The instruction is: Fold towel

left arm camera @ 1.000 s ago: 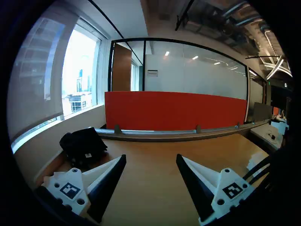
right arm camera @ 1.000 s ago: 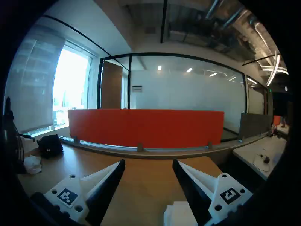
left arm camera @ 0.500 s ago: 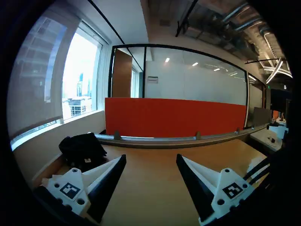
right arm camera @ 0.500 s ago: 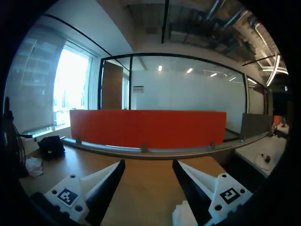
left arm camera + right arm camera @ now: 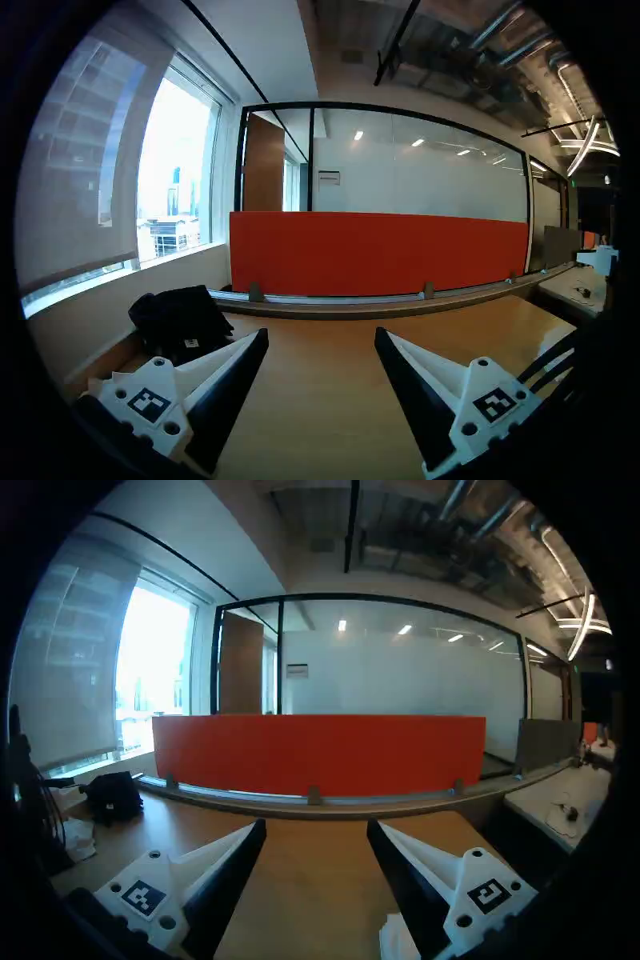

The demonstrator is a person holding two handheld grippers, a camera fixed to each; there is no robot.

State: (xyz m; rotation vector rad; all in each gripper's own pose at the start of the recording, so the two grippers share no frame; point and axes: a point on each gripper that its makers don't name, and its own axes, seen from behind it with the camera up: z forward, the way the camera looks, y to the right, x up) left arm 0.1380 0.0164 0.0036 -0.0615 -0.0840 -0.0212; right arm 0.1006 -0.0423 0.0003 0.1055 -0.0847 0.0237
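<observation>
We are finding left claw (image 5: pixel 321 331) and right claw (image 5: pixel 316 822) both spread wide, gripping nothing, hovering over bench (image 5: pixel 320 404). White edge, likely towel (image 5: pixel 394 942), lying near, under right claw. We are advising: lower both, pinch matching corners evenly.

Left gripper (image 5: pixel 320 332): a white body is seen, tapering to two pointed fingers (image 5: pixel 232 376) faced in black.
Markings: a black-and-white square tag (image 5: pixel 150 404) is printed on each finger base, ringed by round screw holes (image 5: pixel 158 362).
Right gripper (image 5: pixel 316 822): the same build and markings are shown.
</observation>
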